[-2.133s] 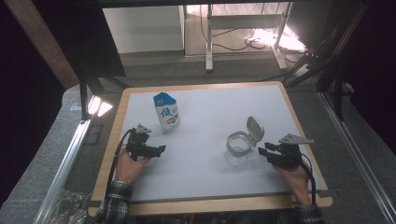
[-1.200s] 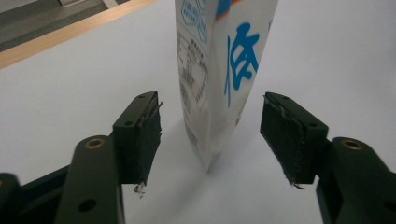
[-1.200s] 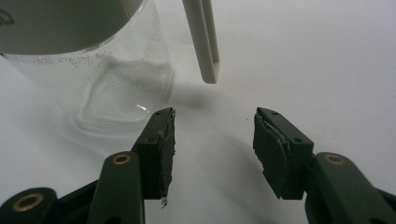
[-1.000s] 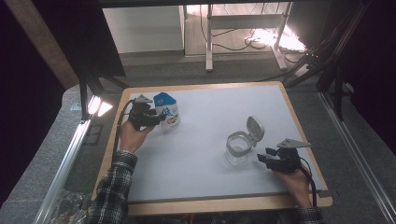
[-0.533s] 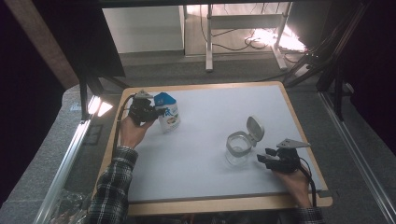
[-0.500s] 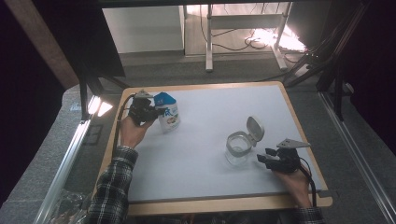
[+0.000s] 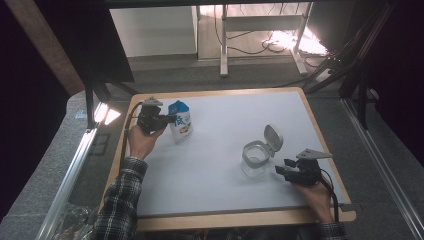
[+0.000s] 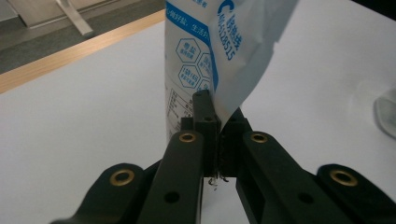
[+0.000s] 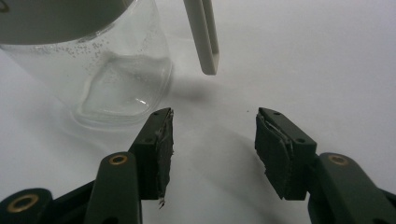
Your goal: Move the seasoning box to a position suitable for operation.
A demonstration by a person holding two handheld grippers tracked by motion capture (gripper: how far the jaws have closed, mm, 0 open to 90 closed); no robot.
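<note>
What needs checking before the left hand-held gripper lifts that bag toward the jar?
1. Left hand-held gripper shut on the bag: ok, its jaws have just been closing and now pinch the bag's edge.
2. How secure the pinch is: cannot tell, only a thin edge sits between the pads.
3. Bag sealed or open at the top: cannot tell.
4. Jar upright with lid flipped open: ok.
5. Right hand-held gripper steadying the jar: not ok, jaws open with nothing between them, the jar off to one side.
6. Table between bag and jar free of obstacles: ok.
</note>
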